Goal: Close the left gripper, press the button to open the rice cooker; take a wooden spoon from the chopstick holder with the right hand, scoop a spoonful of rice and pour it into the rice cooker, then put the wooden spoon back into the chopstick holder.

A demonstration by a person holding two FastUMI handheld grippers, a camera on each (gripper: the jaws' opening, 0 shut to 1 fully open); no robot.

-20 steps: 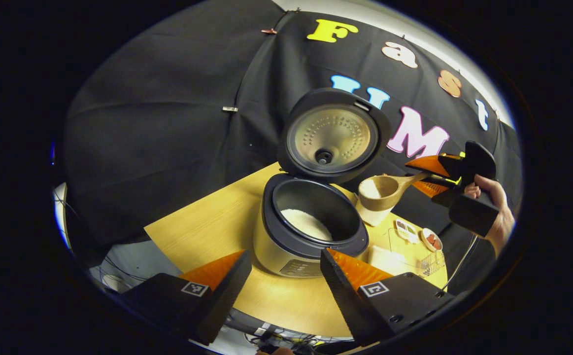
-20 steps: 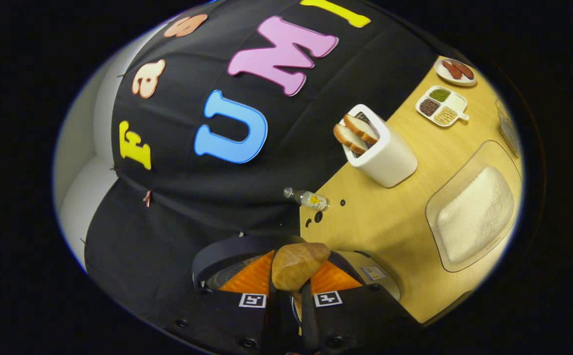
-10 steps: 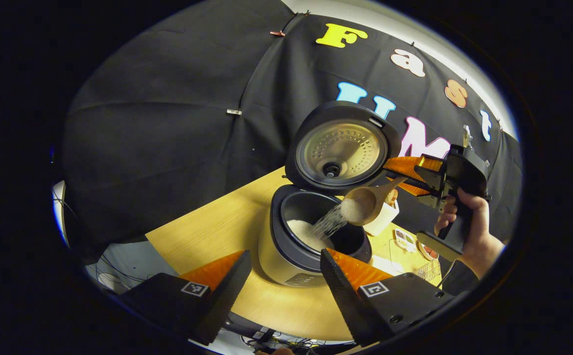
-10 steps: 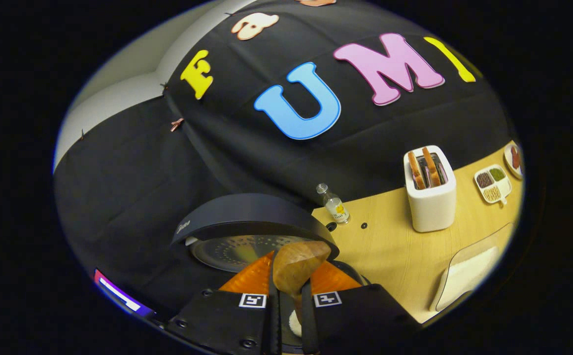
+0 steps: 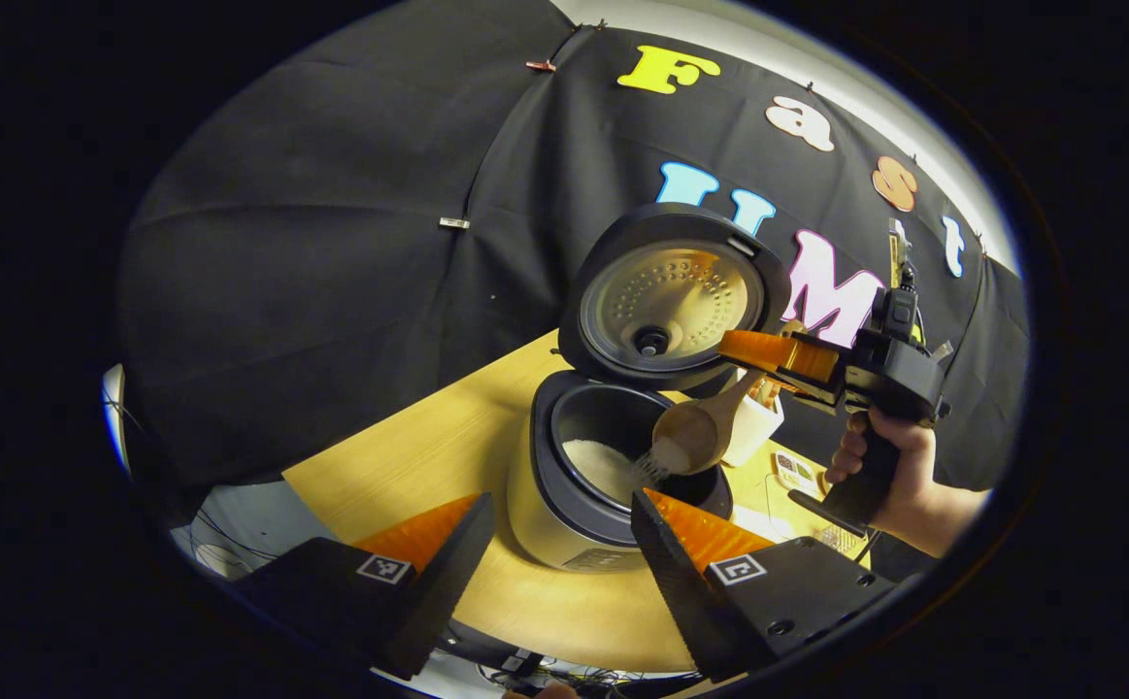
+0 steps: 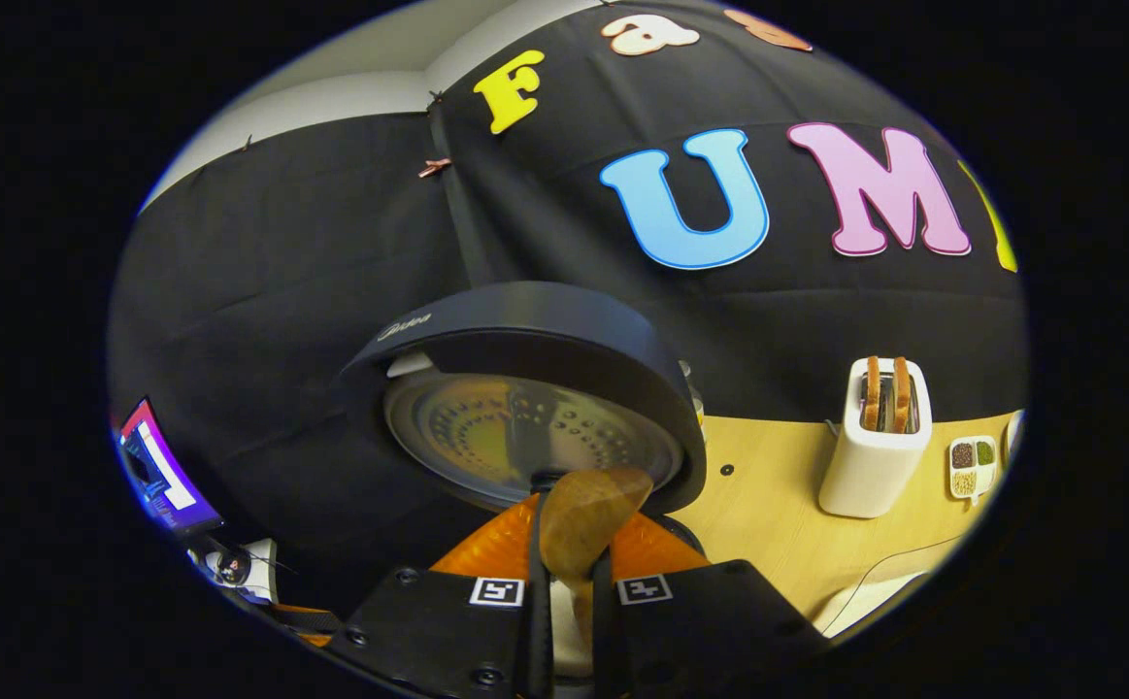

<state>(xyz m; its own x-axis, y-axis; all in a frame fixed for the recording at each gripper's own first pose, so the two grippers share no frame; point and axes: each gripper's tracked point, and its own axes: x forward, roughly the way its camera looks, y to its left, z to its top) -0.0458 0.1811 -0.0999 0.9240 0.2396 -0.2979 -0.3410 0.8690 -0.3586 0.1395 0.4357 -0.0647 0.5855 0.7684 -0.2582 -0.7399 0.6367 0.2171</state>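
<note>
The rice cooker (image 5: 564, 529) stands on the wooden table with its lid (image 5: 673, 301) raised; white rice (image 5: 595, 464) lies in the dark inner pot. Over the pot's right rim the wooden spoon (image 5: 688, 435) hangs tilted, bowl down, a last trickle of rice falling from it. My right gripper (image 5: 768, 351), held by a hand (image 5: 904, 481), is shut on the spoon's handle. In the right gripper view the handle end (image 6: 588, 500) sticks up between the orange fingers of that gripper (image 6: 574, 516), just below the lid (image 6: 525, 408). My left gripper (image 5: 560, 497) stays open in front of the cooker, holding nothing.
A white toaster (image 6: 875, 442) with bread slices stands to the right of the cooker on the table (image 6: 768, 515). A small divided dish of seasonings (image 6: 970, 466) sits beyond it. A clear tray of rice (image 6: 875, 594) lies at the near right. A lit screen (image 6: 161, 468) glows far left.
The right gripper moved over the cooker and rolled, tipping the spoon bowl down into the pot; the rice poured out. The left gripper stayed open and hardly moved.
</note>
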